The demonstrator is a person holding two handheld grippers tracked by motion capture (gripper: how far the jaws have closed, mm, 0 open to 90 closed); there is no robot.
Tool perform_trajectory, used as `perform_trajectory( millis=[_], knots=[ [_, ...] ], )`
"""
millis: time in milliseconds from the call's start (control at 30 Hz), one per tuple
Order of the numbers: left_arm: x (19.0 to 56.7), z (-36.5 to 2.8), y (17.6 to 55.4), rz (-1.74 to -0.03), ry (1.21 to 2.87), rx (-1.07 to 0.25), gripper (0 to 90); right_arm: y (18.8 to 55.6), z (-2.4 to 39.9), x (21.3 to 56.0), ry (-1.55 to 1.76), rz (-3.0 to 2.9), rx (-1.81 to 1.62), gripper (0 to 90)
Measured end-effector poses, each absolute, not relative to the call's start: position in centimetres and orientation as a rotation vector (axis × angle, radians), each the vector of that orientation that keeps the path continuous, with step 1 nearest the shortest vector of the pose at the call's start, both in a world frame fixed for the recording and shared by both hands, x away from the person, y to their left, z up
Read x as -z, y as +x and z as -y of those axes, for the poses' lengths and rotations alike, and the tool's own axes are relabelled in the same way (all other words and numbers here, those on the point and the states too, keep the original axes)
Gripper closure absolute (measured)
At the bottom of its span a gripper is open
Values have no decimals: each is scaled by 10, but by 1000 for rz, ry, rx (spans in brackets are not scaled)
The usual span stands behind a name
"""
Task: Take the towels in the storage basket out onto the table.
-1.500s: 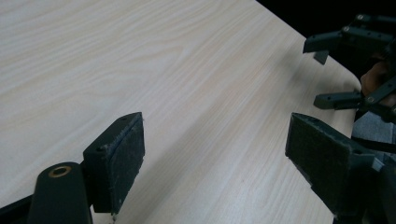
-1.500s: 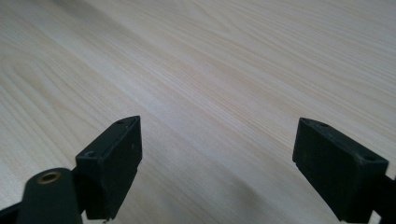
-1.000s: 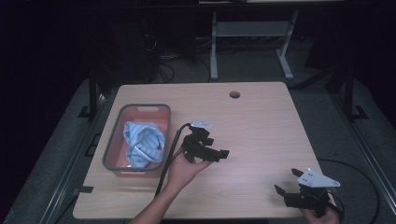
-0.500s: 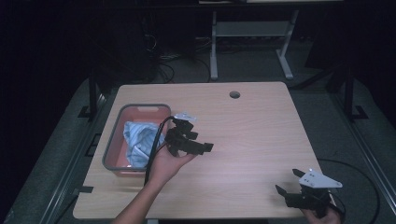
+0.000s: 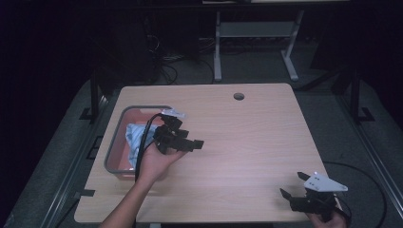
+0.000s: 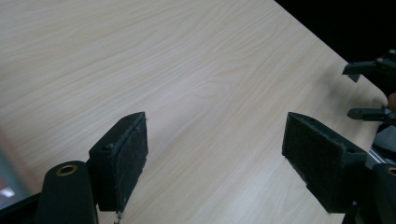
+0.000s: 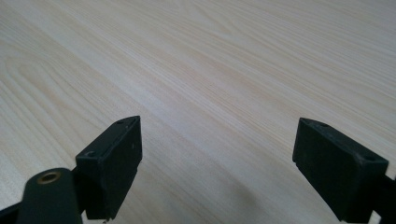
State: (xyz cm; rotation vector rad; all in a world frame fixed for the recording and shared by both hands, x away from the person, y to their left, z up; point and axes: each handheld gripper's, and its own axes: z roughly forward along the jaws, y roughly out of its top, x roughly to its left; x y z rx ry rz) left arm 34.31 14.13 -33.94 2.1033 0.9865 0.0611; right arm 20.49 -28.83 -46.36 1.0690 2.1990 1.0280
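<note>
Dark floor and one grey metal stand [image 5: 256, 35] are seen behind one light wooden table [image 5: 247, 137], which carries one round cable hole [image 5: 238, 96] near its far edge. One grey-rimmed red tub [image 5: 114, 156] is set at the table's left side, and one crumpled pale blue cloth [image 5: 133, 137] is lying inside it. Two grippers are counted. The left gripper [image 5: 197, 143] is held just beside the tub, at its right rim, with its jaws pointing away from the tub over bare wood; in the left gripper view [image 6: 215, 154] its two padded jaws are spread wide apart and nothing is held between them. One black cable [image 5: 142, 142] is trailed from it across the tub. The right gripper [image 5: 287, 198] is held well apart from the tub, at the table's near right corner, one grey three-cornered plate [image 5: 325, 182] on top. In the right gripper view [image 7: 217, 158] its two jaws are likewise parted wide over bare wood, gripping nothing.
</note>
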Motion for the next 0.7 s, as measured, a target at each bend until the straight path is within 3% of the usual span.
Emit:
perform_trajectory(
  millis=[700],
  knots=[
    [327, -208, 347, -1105, 2017, -110, 228, 206, 288, 464, 1069, -2199, -1021, 152]
  ],
)
